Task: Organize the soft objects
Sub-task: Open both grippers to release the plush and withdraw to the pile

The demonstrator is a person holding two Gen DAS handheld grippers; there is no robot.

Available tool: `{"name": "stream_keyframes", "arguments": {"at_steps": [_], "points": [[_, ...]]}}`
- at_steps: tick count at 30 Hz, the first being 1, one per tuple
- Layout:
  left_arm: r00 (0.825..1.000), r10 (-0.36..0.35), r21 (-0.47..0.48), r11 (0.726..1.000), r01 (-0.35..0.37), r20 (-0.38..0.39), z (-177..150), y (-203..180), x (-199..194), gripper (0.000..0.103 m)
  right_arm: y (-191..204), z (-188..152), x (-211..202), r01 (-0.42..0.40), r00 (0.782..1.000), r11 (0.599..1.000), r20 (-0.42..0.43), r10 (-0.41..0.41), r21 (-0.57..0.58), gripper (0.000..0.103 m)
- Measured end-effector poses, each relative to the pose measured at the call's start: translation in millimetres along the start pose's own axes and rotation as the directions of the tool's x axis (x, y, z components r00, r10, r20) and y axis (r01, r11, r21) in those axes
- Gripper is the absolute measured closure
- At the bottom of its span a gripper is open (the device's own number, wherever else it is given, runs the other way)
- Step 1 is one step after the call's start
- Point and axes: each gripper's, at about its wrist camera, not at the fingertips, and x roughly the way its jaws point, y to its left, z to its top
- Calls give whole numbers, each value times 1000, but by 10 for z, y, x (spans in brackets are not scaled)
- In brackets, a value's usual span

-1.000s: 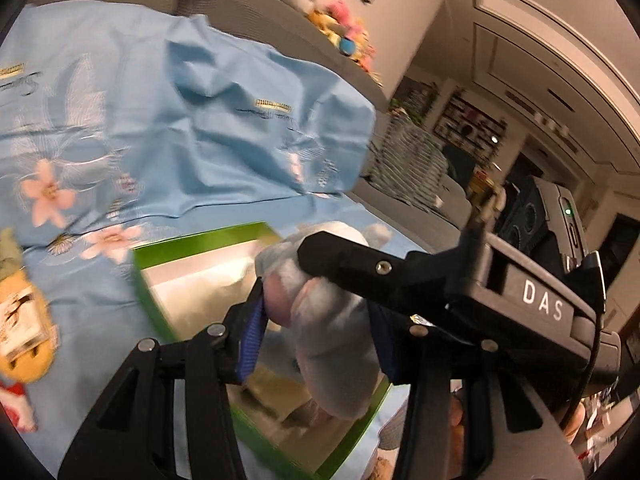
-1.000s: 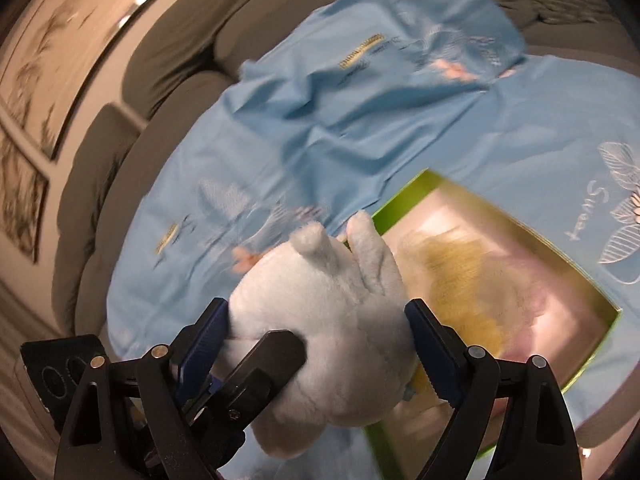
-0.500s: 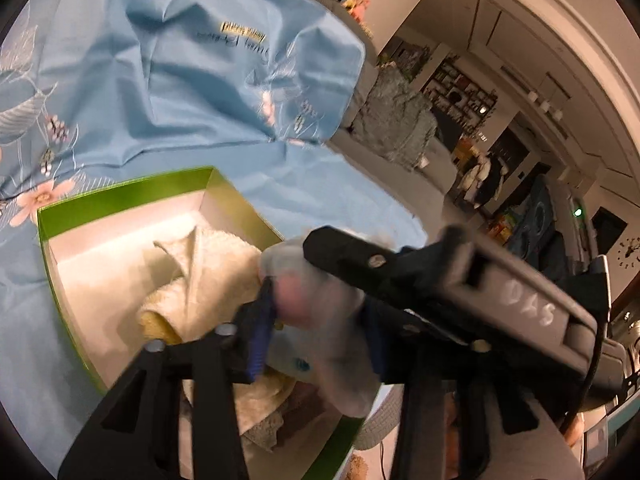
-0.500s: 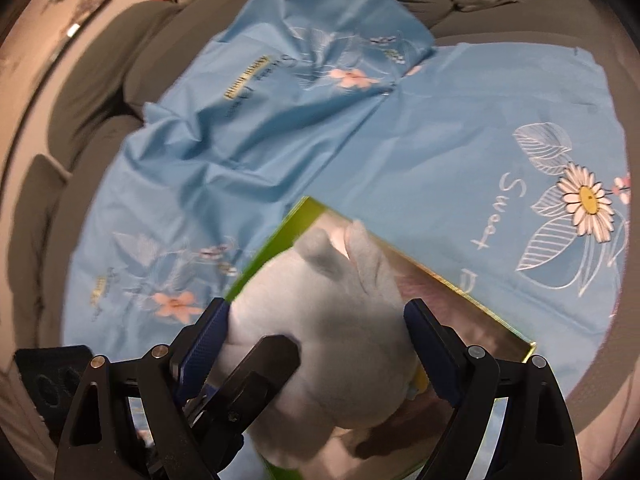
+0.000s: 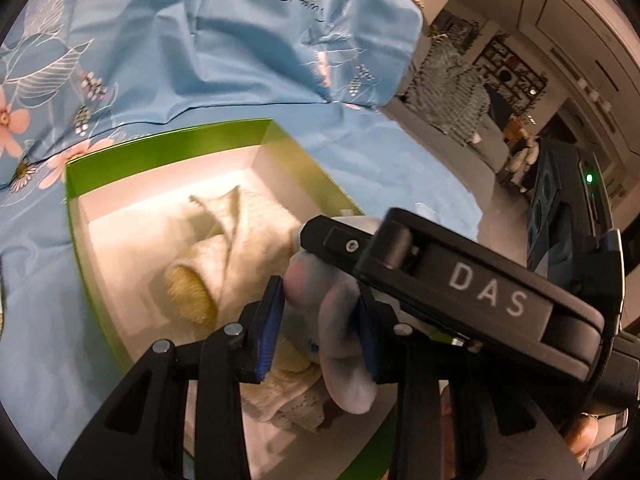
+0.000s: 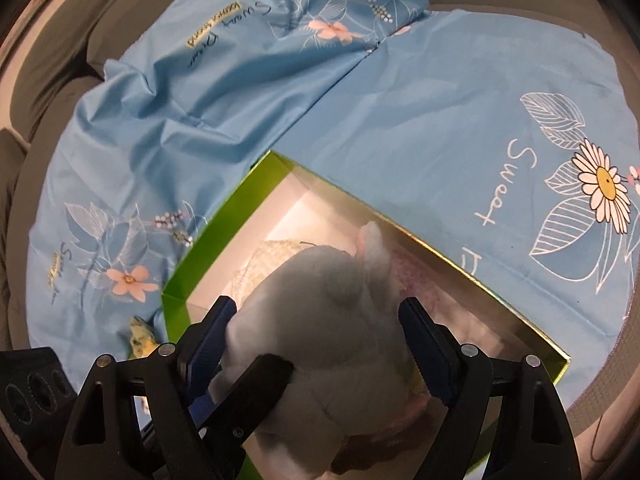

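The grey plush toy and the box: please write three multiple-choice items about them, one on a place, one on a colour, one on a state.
1. Where is the grey plush toy?
A. over the open box
B. on the sofa back
C. under the blue sheet

2. What colour is the outside of the box?
A. red
B. green
C. black

3. How is the left tool?
A. open and empty
B. shut on the plush toy
C. resting on the sheet

Answers: 1 A, the toy hangs above the box's white inside, with the right tool around its body. 2 B, its outer walls are bright green. 3 B, both blue pads press a limb of the toy.
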Motion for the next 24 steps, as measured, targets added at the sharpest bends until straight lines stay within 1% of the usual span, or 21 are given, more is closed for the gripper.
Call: {"name": "stream_keyframes", "arguments": {"at_steps": [3,6,10,12,14,15,16,20,24], "points": [[999,33,-1,999,-33,4,-15,27,-19,68,54,-21,41,13,1000,1000,-9,-14,-25,18],[998,61,-26,998,-60,14,-55,80,-82,67,112,-42,51,23,1000,999,-10,-23,-44,18],[994,86,-20,996,-85,60,-88,61,-202,66,276,-113,-49,19,999,992,28,-16,-122,17],[989,127,0,992,-127,77,-125,45,-344,65,338,-131,-119,10,998,991,57,-3,-137,17],[980,179,4,984,-180,88,-149,37,-448,55,382,-142,-194,4,996,990,87,8,-142,16],[971,216,6,976,-218,105,-182,49,-557,52,391,-149,-229,-1,995,990,99,16,-142,16],[964,239,5,970,-241,119,-206,67,-636,47,399,-156,-268,-11,993,990,112,27,-139,16],[943,284,-47,959,-281,171,-324,249,-982,34,397,-178,-417,-55,984,993,162,71,-100,14],[926,326,-135,943,-305,187,-497,544,-1326,29,434,-224,-532,-90,975,991,195,108,-97,14]]}}
